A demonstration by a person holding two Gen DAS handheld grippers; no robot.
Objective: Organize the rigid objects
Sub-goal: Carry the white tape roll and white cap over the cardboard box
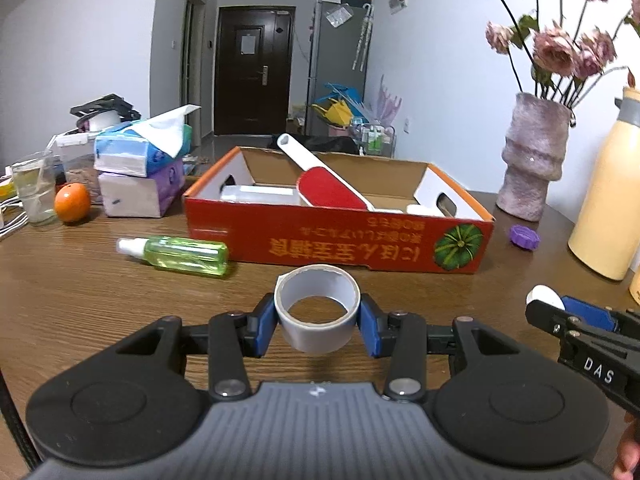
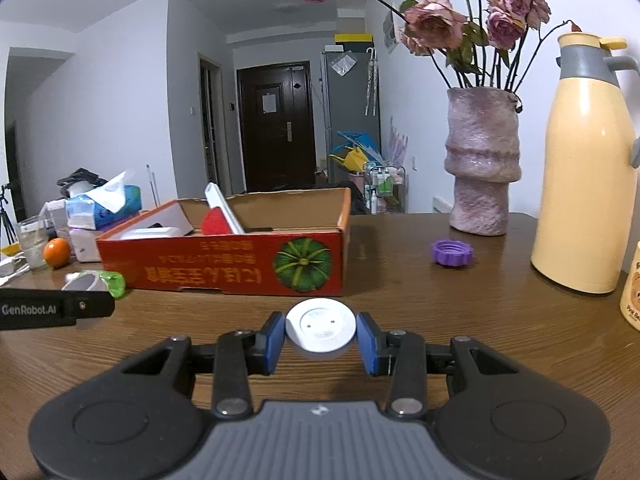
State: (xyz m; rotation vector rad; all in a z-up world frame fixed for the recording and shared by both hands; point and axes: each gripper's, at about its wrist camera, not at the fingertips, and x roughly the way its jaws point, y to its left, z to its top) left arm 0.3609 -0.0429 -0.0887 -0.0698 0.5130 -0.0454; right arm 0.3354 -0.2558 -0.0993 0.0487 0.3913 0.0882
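**Both grippers loaded in front of the red box**

My left gripper (image 1: 318,320) pinches a grey roll of tape (image 1: 317,307) between its blue pads, the roll upright with its hole facing up, held just above the brown wooden table (image 1: 100,300). My right gripper (image 2: 320,338) clamps a round white plastic disc (image 2: 320,328) the same way. Ahead of both sits the open red cardboard box with a pumpkin print (image 1: 340,240), which holds a red and white lint brush (image 1: 332,184) leaning on its far wall. A green spray bottle (image 1: 180,255) lies beside the box's left end. A purple ridged cap (image 2: 452,253) rests on the table near the pink vase (image 2: 482,160).
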